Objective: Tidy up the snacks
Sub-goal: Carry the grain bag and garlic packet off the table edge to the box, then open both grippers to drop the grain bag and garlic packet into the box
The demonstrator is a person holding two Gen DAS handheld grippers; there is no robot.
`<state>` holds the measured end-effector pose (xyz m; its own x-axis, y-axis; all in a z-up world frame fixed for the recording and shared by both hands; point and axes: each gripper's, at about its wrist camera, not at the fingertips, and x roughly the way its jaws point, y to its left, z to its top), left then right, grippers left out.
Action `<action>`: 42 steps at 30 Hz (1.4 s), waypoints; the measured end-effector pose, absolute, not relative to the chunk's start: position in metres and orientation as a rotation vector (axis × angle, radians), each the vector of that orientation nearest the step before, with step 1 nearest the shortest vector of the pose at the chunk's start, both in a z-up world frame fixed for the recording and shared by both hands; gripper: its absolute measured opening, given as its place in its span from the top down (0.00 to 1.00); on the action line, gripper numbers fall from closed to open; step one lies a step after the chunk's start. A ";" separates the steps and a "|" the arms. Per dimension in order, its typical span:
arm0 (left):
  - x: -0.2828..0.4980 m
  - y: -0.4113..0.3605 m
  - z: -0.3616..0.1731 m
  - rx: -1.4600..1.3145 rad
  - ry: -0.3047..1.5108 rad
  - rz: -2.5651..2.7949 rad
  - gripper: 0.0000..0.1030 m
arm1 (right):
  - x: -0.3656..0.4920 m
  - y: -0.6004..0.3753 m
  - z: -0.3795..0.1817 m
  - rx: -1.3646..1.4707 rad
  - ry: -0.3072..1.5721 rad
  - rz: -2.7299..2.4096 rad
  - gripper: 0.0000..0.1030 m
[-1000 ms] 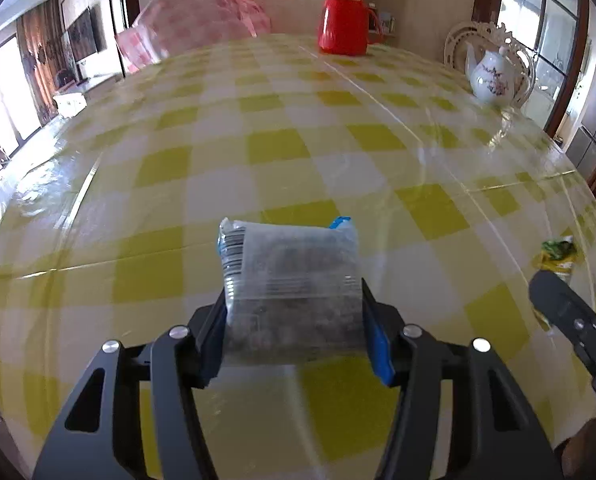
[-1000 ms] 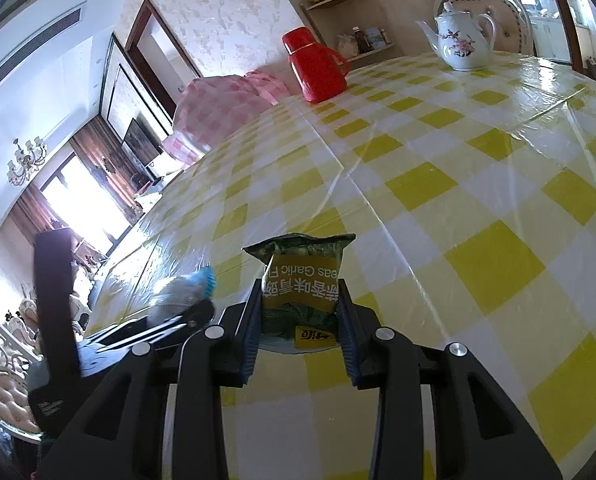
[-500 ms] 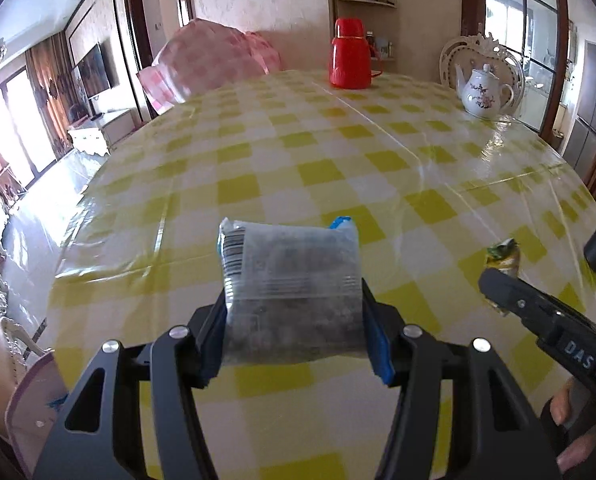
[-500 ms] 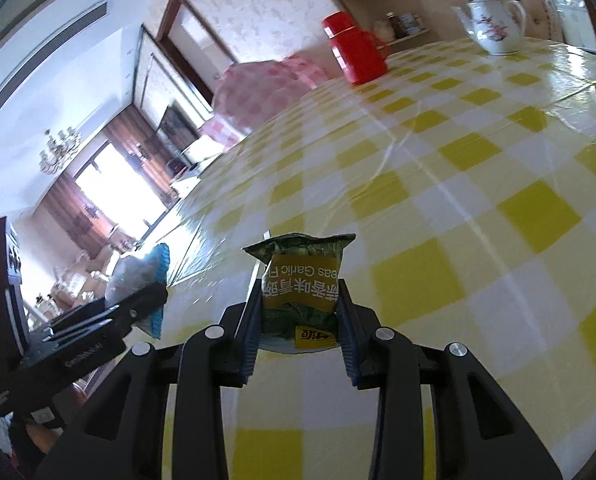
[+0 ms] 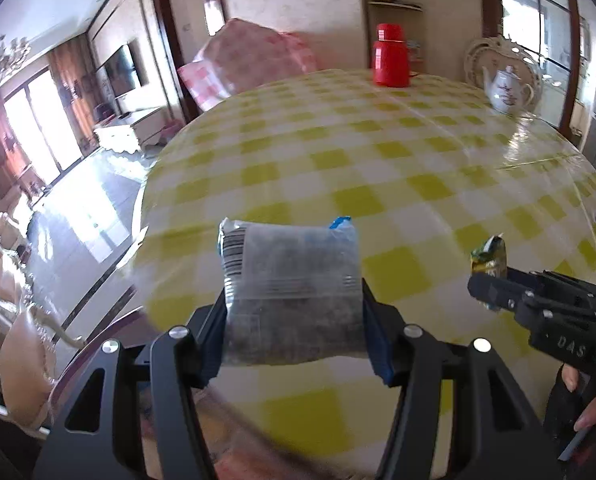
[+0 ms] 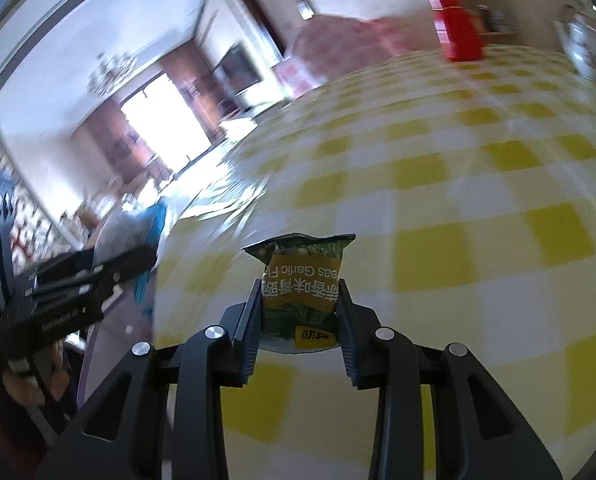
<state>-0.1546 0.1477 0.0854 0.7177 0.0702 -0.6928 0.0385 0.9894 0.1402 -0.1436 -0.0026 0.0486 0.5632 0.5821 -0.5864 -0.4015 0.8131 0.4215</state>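
Left hand-held gripper (image 5: 294, 312): jaws clamped on the two side edges of a clear snack packet (image 5: 292, 292) with dark contents, a barcode strip at its upper left corner and a blue tab at the top edge; the packet was carried in the air above the near edge of the table (image 5: 377, 168). Right hand-held gripper (image 6: 299, 312): jaws pinched on the sides of a small green and yellow snack bag (image 6: 301, 280) with upside-down print, likewise held off the table; in the left wrist view the same bag (image 5: 489, 258) stuck out of the black jaws at the right edge, with fingers (image 5: 585, 416) of the person's hand wrapped round the handle below. Table: round, covered with a yellow and white checked cloth under a glossy clear sheet. Far side of the table: a red flask (image 5: 390, 58) and a white flowered teapot (image 5: 507, 90), well apart from each other and from both packets. Beyond the table: a pink checked cover (image 5: 250, 60) over some bulky object, bright windows and a shiny floor (image 5: 90, 216) at left. The right wrist view was blurred.
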 end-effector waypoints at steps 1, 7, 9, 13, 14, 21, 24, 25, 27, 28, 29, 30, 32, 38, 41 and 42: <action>-0.161 0.159 0.084 0.149 0.775 0.033 0.44 | -0.149 0.007 0.050 0.234 0.782 0.605 0.66; -0.186 0.212 0.078 0.144 0.799 0.106 0.44 | -0.182 0.080 0.064 0.091 0.781 0.749 0.66; -0.193 0.223 0.073 0.152 0.813 0.124 0.44 | -0.195 0.108 0.066 0.032 0.788 0.799 0.66; -0.214 0.254 0.058 0.121 0.845 0.155 0.43 | -0.221 0.165 0.061 -0.106 0.815 0.900 0.66; -0.218 0.262 0.056 0.095 0.852 0.158 0.41 | -0.224 0.174 0.059 -0.131 0.825 0.917 0.66; -0.260 0.310 0.074 -0.005 0.674 0.233 0.01 | -0.249 0.221 0.050 -0.268 0.834 0.959 0.26; -0.266 0.321 0.086 -0.036 0.627 0.266 0.01 | -0.255 0.228 0.053 -0.332 0.842 0.929 0.14; -0.266 0.322 0.088 -0.045 0.622 0.279 0.01 | -0.256 0.231 0.053 -0.355 0.846 0.919 0.14; -0.268 0.324 0.089 -0.063 0.645 0.356 0.01 | -0.255 0.233 0.054 -0.395 0.862 0.905 0.14; -0.269 0.325 0.087 -0.064 0.669 0.390 0.01 | -0.256 0.234 0.055 -0.404 0.875 0.898 0.14; -0.268 0.326 0.082 -0.066 0.715 0.445 0.01 | -0.253 0.237 0.054 -0.409 0.884 0.890 0.14; -0.267 0.326 0.079 -0.067 0.738 0.460 0.01 | -0.251 0.237 0.053 -0.417 0.895 0.879 0.14; -0.264 0.326 0.072 -0.066 0.777 0.441 0.01 | -0.247 0.242 0.052 -0.442 0.907 0.855 0.14; -0.257 0.324 0.058 -0.099 0.854 0.403 0.01 | -0.242 0.244 0.047 -0.459 0.915 0.817 0.14; -0.256 0.322 0.056 -0.095 0.861 0.403 0.01 | -0.239 0.243 0.046 -0.460 0.916 0.809 0.14; -0.256 0.322 0.056 -0.097 0.864 0.401 0.01 | -0.239 0.243 0.046 -0.460 0.917 0.809 0.14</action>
<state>-0.2565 0.3216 0.0556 0.5803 0.3038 -0.7556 -0.3813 0.9212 0.0776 -0.2386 0.2433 0.0461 0.3532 0.4152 -0.8384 -0.7801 0.6254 -0.0189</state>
